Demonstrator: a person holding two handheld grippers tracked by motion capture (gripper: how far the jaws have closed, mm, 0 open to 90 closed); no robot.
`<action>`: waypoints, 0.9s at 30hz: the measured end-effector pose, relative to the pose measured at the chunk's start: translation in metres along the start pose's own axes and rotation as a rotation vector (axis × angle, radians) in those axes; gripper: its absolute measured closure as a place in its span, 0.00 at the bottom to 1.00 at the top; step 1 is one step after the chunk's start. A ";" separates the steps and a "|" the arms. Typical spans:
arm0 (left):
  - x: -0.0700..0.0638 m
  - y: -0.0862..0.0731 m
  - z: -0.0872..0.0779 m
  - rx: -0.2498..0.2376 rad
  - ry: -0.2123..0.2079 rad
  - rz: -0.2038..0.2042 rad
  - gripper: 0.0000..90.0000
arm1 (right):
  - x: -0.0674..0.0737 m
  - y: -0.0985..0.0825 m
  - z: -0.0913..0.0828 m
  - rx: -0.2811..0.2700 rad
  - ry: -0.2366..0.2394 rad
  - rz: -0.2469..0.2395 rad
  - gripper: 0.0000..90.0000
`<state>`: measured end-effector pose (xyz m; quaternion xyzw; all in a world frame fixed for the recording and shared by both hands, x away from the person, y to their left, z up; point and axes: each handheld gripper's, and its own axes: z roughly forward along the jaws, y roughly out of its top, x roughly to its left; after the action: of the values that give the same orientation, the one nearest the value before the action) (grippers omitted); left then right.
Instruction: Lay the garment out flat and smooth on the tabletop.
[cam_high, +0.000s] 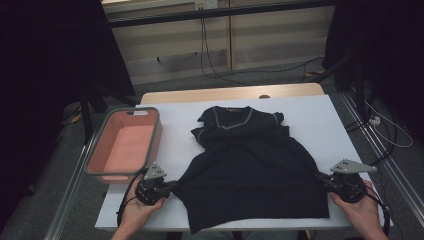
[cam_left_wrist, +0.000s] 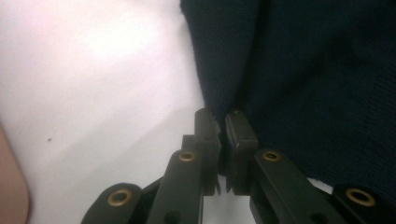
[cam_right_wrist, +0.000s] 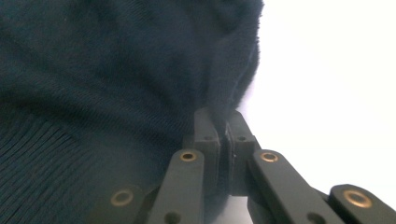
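**dark sweater pinched at both side edges on the white bench**

dark sweater (cam_high: 250, 172) lies mid-bench, collar toward 12 o'clock, hem toward 6 o'clock and reaching the near edge. upper part bunched and folded around the collar, lower body spread flat.

left tongs (cam_high: 172, 186) at 8 o'clock of the sweater, pressed together on its left edge; the left gripper view shows knit caught between the tips (cam_left_wrist: 223, 125). right tongs (cam_high: 322, 179) at 4 o'clock, likewise pinching the right edge (cam_right_wrist: 223, 122).

pink bin (cam_high: 125, 145) sits at 10 o'clock of the sweater, just beside the left hand (cam_high: 137, 212), close to the bench's left edge. white bench (cam_high: 315, 115) bare at 2 o'clock and along the far strip. right hand (cam_high: 362, 210) near the right edge. cables on the floor (cam_high: 220, 72) beyond 12 o'clock.
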<state>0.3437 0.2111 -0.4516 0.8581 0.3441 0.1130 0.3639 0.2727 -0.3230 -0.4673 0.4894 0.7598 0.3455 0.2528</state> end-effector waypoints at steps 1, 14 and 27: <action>0.001 0.000 0.001 -0.006 -0.004 0.000 0.94 | -0.001 0.000 -0.002 -0.004 -0.009 0.003 0.96; -0.015 0.007 -0.008 -0.102 0.007 0.072 0.61 | -0.010 -0.009 -0.011 -0.010 -0.045 0.043 0.93; -0.060 0.010 0.030 0.016 -0.086 0.224 0.58 | 0.017 0.008 -0.019 -0.119 0.024 -0.027 0.60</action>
<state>0.3176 0.1491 -0.4619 0.8982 0.2310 0.1132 0.3565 0.2572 -0.3107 -0.4498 0.4589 0.7474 0.3925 0.2770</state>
